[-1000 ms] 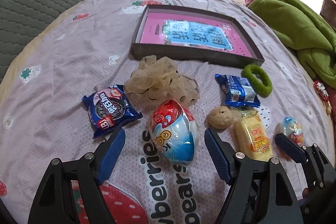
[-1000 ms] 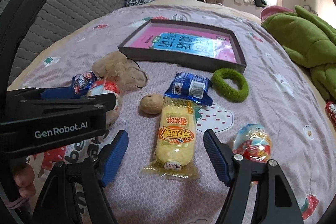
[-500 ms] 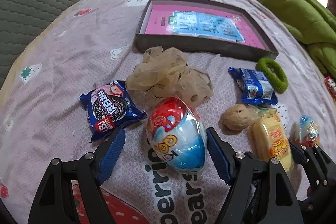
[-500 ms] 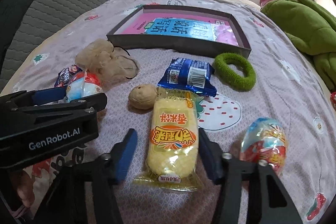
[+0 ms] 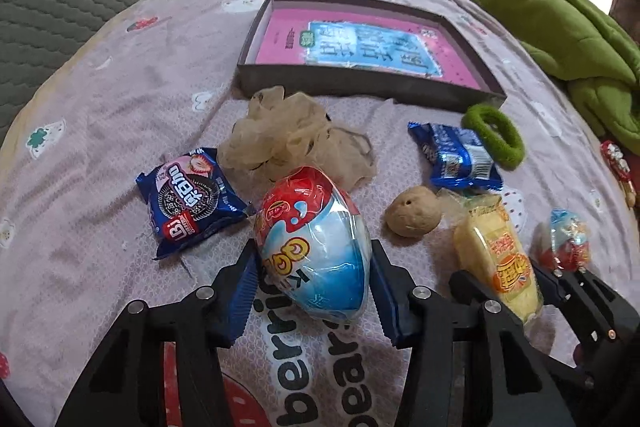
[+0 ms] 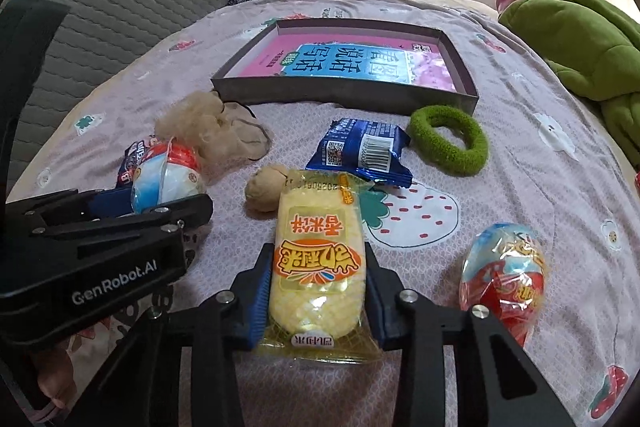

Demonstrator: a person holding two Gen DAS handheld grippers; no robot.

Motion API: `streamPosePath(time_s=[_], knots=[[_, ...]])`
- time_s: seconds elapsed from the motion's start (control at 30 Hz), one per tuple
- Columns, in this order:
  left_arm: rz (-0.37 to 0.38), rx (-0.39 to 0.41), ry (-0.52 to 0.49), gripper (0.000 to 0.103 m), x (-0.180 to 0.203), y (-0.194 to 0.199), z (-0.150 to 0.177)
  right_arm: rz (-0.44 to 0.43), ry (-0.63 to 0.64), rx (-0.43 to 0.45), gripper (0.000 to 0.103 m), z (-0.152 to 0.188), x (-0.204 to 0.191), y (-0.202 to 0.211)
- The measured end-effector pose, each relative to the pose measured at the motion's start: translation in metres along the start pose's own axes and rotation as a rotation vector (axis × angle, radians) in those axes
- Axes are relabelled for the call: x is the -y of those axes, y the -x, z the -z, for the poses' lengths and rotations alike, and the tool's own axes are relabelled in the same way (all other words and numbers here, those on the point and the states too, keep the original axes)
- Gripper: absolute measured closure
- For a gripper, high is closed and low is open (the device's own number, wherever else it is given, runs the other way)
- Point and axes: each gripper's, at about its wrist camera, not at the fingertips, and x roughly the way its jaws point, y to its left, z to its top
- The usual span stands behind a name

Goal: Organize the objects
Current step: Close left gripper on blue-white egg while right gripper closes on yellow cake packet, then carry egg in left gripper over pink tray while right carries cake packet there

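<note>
My left gripper (image 5: 314,293) is shut on a red and blue wrapped egg toy (image 5: 316,247), which also shows in the right wrist view (image 6: 166,177). My right gripper (image 6: 318,301) is shut on a yellow snack packet (image 6: 318,267), also seen in the left wrist view (image 5: 496,257). A shallow dark box with a pink and blue book inside (image 5: 368,47) lies further back (image 6: 348,63). Both held items lie low over the bedspread.
On the bedspread lie an Oreo packet (image 5: 186,199), a beige mesh puff (image 5: 292,139), a walnut (image 5: 412,217), a blue snack packet (image 6: 366,151), a green hair ring (image 6: 448,139) and a second egg toy (image 6: 504,275). A green blanket (image 6: 580,47) lies at right.
Both grippers moved forward and closed: the left onto the egg toy, the right onto the yellow snack packet. Both were open a second ago.
</note>
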Motion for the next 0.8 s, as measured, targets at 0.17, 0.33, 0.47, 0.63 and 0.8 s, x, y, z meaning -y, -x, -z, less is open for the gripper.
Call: streamPosePath(time_s=[0.17, 0.33, 0.47, 0.63, 0.8], knots=[[0.014, 0.013, -0.005, 0.050, 0.001, 0.010, 0.001, -0.020, -0.014, 0.003, 0.063, 0.002, 0.001, 0.007], [0.020, 0.027, -0.008, 0.050, 0.002, 0.022, 0.008, -0.026, -0.021, 0.024, 0.063, 0.003, 0.002, 0.019], [0.018, 0.050, -0.020, 0.050, 0.003, 0.035, 0.009, -0.036, -0.027, 0.046, 0.063, -0.001, 0.002, 0.032], [0.014, 0.086, -0.027, 0.050, 0.003, 0.054, 0.005, -0.035, -0.024, 0.075, 0.063, -0.006, 0.000, 0.046], [0.008, 0.126, -0.033, 0.050, 0.002, 0.071, -0.002, -0.024, -0.017, 0.097, 0.063, -0.011, 0.001, 0.057]])
